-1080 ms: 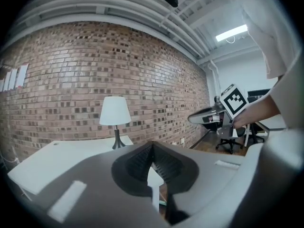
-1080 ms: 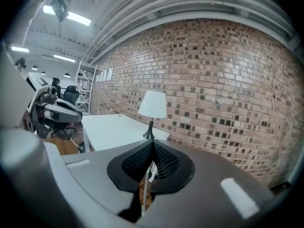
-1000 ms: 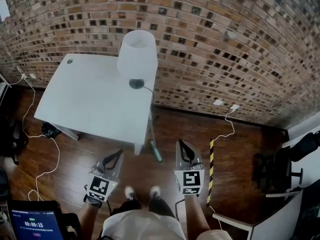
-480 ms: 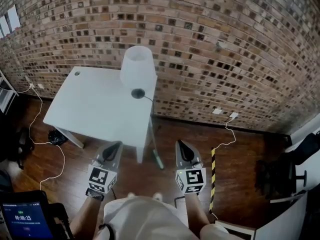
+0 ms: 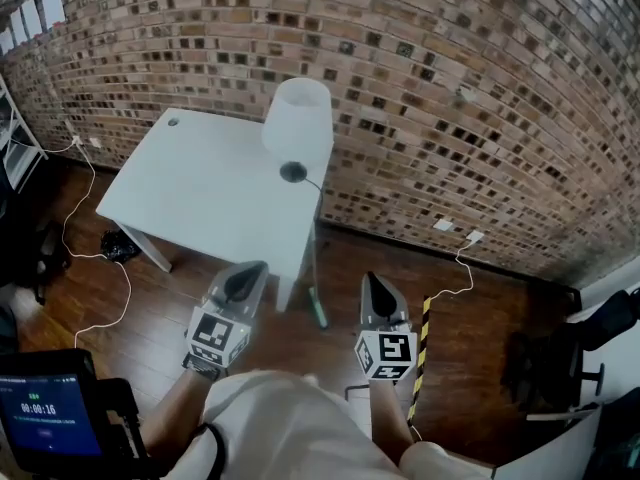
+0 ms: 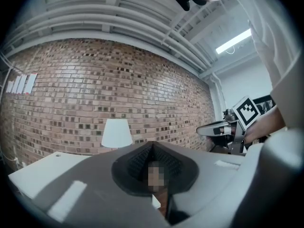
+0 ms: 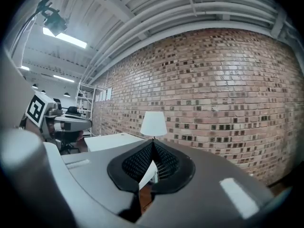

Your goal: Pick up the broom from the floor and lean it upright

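Note:
A thin pale pole with a teal end (image 5: 317, 310), apparently the broom, is beside the white table's near right leg (image 5: 289, 290). Its upper part runs along the table edge and I cannot tell whether it lies or leans. My left gripper (image 5: 243, 280) is held out level over the floor short of the table, jaws shut with nothing between them (image 6: 152, 144). My right gripper (image 5: 377, 290) is level beside it, right of the teal end, also shut and empty (image 7: 153, 142). Each gripper shows in the other's view: the right (image 6: 214, 128), the left (image 7: 71, 124).
A white table (image 5: 200, 193) with a white lamp (image 5: 298, 118) stands against the brick wall (image 5: 450, 98). Cables (image 5: 110, 288) trail over the wooden floor at left. A yellow-black strip (image 5: 421, 353) lies at right, with a dark chair (image 5: 560, 358) beyond. A timer screen (image 5: 40, 408) is at bottom left.
Both grippers have risen a little and stay shut. The head camera has tilted, so table and lamp sit farther right and the feet are out of sight.

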`<state>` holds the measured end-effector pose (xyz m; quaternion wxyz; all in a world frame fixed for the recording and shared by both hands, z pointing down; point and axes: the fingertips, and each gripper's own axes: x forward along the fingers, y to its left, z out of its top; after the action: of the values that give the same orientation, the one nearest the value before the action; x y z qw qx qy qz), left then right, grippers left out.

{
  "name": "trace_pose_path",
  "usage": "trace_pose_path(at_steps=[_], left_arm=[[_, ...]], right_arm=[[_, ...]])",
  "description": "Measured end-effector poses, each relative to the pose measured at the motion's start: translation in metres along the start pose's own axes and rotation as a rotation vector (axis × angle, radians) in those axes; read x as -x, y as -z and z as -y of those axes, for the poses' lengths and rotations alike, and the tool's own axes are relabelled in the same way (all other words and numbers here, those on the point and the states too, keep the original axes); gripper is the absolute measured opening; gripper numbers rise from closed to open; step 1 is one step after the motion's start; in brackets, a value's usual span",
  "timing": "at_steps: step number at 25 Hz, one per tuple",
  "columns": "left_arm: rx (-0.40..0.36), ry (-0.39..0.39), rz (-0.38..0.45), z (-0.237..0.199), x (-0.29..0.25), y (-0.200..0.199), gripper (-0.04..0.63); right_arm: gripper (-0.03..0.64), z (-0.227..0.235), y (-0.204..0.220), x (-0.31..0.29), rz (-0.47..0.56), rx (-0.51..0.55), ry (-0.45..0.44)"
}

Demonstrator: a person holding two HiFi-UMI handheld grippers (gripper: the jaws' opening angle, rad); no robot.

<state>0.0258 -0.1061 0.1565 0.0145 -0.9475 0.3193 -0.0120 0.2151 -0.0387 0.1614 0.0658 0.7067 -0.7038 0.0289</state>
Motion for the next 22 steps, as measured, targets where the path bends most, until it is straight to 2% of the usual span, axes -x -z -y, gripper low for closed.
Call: trace_pose_path(at_steps=[3,8,12,16,22], left_arm=[[-0.024,0.011,-0.039,-0.004,0.001,-0.001,0.000],[-0.003,0.056,-0.065,0.005,0.021,0.009,0.000],[0.030,0.026,-0.068,0.011,0.055,0.024,0.000],[0.047,-0.016,-0.098,0.034,0.088,0.033,0.000],[0.029,-0.079,-0.111,0.102,0.153,0.023,0.000]], right_arm=[[0.011,-0.008,-0.005,0.002,0.000,0.000,-0.006],[0.012,-0.024,-0.009,0.025,0.000,0.012,-0.007],[0.011,-0.038,0.012,0.055,-0.013,-0.046,0.004],[0.009,-0.039,0.011,0.099,0.030,-0.067,0.019],[0.011,-0.059,0.013,0.192,0.014,0.077,-0.091]])
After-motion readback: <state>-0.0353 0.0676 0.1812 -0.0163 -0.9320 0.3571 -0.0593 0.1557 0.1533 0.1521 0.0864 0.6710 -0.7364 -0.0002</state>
